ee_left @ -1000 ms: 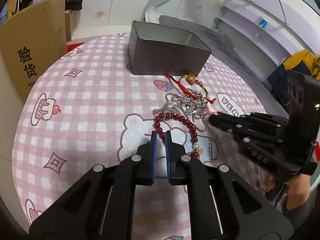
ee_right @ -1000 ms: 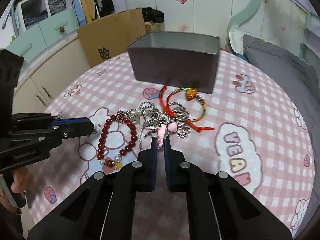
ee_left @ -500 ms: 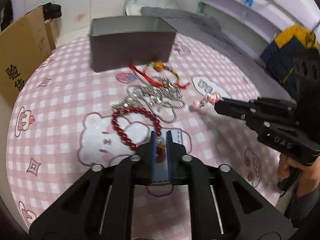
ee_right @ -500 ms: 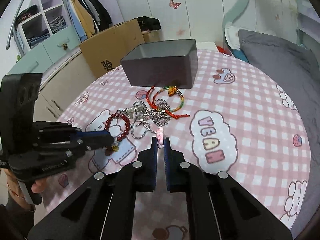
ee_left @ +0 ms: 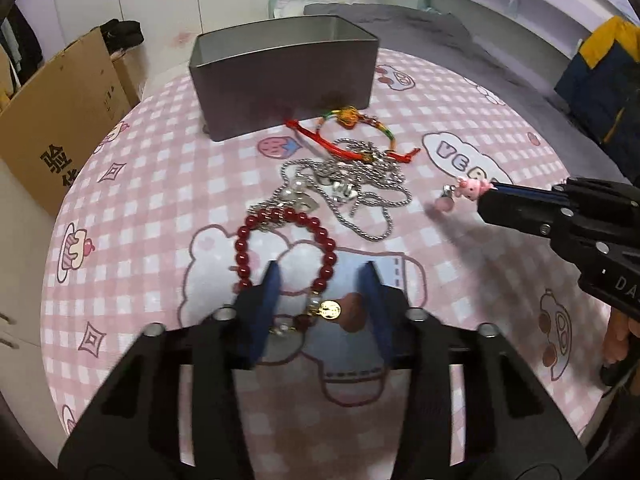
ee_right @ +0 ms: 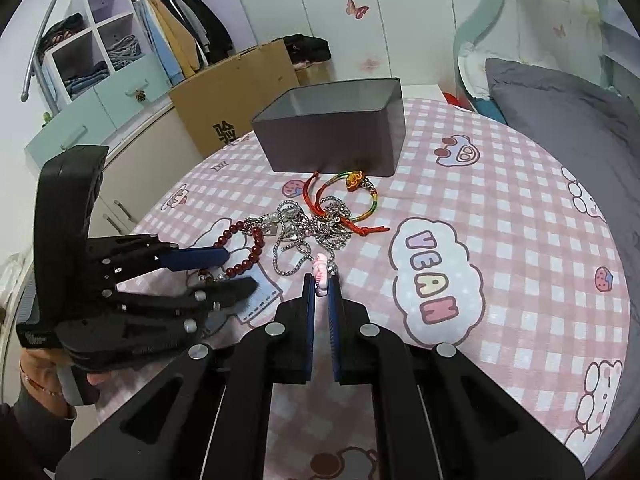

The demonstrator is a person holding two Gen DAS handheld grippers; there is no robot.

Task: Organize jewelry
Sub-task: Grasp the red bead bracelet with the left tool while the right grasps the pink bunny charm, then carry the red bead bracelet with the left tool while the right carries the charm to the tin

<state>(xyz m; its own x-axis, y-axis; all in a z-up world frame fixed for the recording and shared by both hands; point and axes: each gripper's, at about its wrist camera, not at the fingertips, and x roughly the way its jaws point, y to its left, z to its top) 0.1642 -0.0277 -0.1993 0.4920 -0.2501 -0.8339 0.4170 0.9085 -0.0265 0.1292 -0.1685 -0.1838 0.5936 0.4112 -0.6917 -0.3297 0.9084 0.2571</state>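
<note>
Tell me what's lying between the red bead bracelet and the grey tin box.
The tangled silver chains and, nearer the tin box, the red and rainbow cord bracelets, past the red bead bracelet. The left wrist view shows it best.

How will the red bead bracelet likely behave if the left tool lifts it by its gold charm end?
The red bead bracelet lies as a loose loop of separate round beads, so it will probably sag and dangle, not hold shape. Its beads look glossy, so they may slip between the pads. The gold charm would likely swing.

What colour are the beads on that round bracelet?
Dark red, with a gold charm; the beaded bracelet shows best in the left wrist view.
</note>
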